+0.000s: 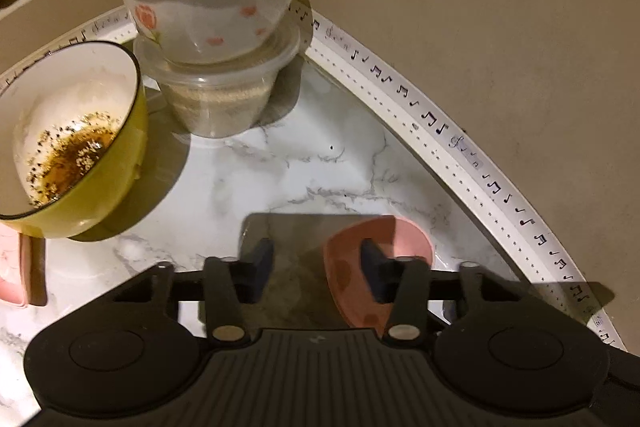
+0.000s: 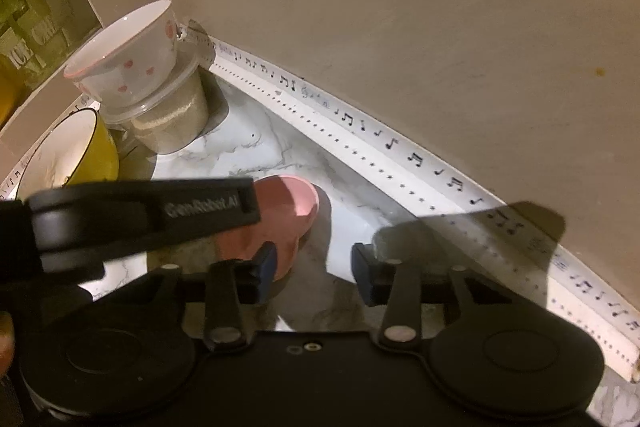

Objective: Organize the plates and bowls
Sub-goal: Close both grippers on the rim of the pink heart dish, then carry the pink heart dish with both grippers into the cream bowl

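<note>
Pictured on a marble-patterned countertop (image 1: 280,179): a shallow pink dish (image 1: 404,239), glossy and rounded, narrowing toward the near end, with darker spots on its shaded side. Lying flat near the corner of a beige wall (image 1: 480,7), long axis running from the cameras toward the white trim strip (image 1: 440,131) printed with black music notes.

Reaching down from either side: the left gripper (image 1: 316,255), jaws parted, right finger overlapping the dish's near edge, left finger over bare marble; nothing clamped. Likewise the right gripper (image 2: 314,259), jaws apart, left finger at the dish's near end, right finger over shadowed marble well clear of it. Whether either finger actually touches the dish: impossible to tell.

Further back, just beside each other: a white ceramic bowl (image 1: 208,11), pink-rimmed and dotted with pink hearts and a tulip, standing upright on the lid of a clear plastic tub (image 1: 224,99) filled with pale grains. To its left, a yellow bowl (image 1: 76,131) with black rim and white inside, tilted toward the camera, brown speckled residue pooled at the bottom.
</note>
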